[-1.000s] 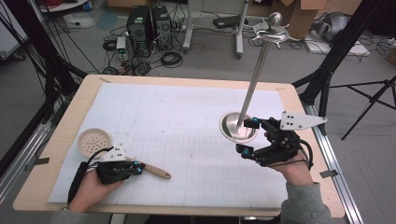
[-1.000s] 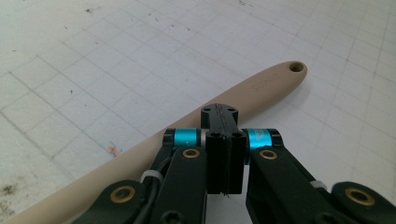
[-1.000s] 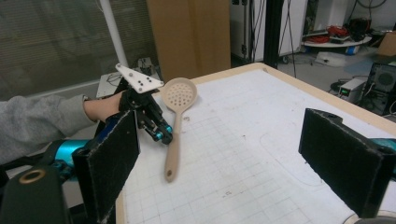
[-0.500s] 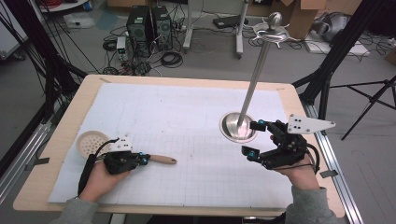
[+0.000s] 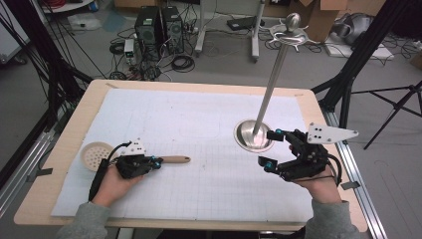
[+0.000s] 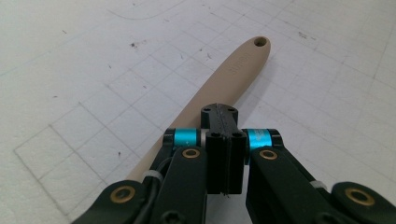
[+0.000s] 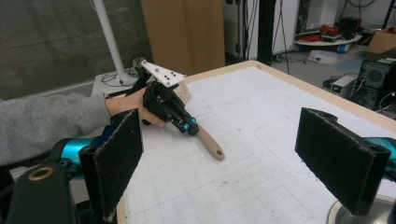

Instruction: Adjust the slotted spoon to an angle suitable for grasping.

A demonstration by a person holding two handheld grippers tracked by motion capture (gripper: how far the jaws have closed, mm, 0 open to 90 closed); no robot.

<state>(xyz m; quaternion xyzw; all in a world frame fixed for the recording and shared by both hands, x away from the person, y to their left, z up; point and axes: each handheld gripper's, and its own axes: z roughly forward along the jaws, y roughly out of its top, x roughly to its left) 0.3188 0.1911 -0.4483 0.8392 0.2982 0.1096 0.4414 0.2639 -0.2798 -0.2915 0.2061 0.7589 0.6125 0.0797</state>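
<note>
- The left gripper point(image 5: 158, 163) sits low over the white grid mat point(image 5: 199, 129), with its jaws pressed together on the tan handle point(image 5: 174, 160) of a utensil.
- In the left gripper view the handle point(image 6: 219, 84) runs out ahead of the closed jaws and ends in a rounded tip with a small hole; the stretch of it behind the jaws passes under the gripper body.
- The left hand point(image 5: 114, 181) wraps the gripper body from behind, and the cable loops out on its far side.
- Just behind that gripper, away from its jaws, lies a round perforated disc point(image 5: 95, 154); whether it belongs to the handle cannot be told from here.
- The right gripper point(image 5: 271, 149) has its jaws wide apart, with nothing between the pads.
- Its two black pads point(image 7: 116, 158) frame the mat in the right gripper view, where the left gripper point(image 7: 189, 126) and the handle point(image 7: 210, 144) show straight ahead, well apart from it.
- A round metal base point(image 5: 254, 135) with a tall upright pole point(image 5: 271, 84) stands just beside the right gripper's upper jaw, without contact.
</note>
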